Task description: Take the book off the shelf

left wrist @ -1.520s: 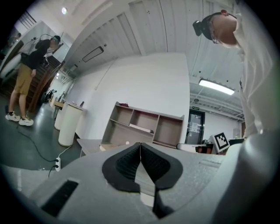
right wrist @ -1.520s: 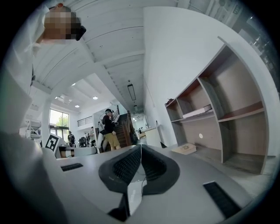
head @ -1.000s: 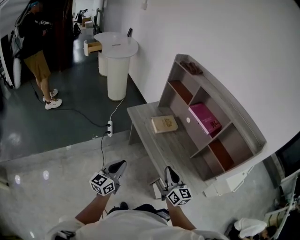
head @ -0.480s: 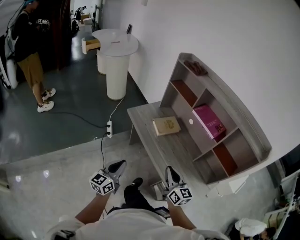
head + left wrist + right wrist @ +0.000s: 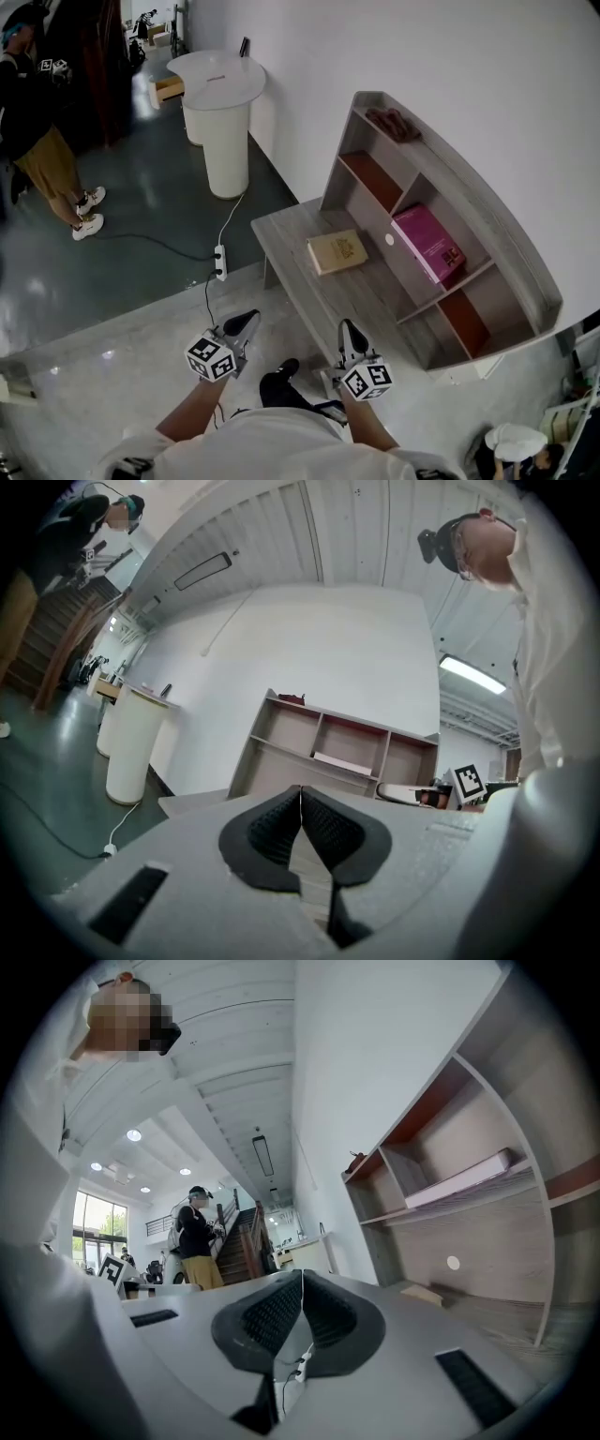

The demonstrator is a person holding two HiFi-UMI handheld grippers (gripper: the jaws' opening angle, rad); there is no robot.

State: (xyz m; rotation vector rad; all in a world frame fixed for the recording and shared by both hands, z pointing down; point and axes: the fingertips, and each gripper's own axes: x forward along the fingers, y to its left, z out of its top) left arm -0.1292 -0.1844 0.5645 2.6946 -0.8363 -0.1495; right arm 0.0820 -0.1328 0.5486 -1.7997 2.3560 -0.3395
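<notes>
The pink book (image 5: 427,242) lies well beyond left claw (image 5: 246,320) and right claw (image 5: 348,328), both closed.

White top (image 5: 272,448) at bottom centre; grey left hand-held gripper (image 5: 249,317) and right hand-held gripper (image 5: 347,324) bear black-and-white marker cubes (image 5: 211,358), black ribbed pads (image 5: 270,832).

Bright, even light; perhaps fisheye-warped edges

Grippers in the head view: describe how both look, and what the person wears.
The left gripper and right gripper match: grey tapered bodies, black ribbed pads, each with a white cube of black square markers. The person wears a white top.
</notes>
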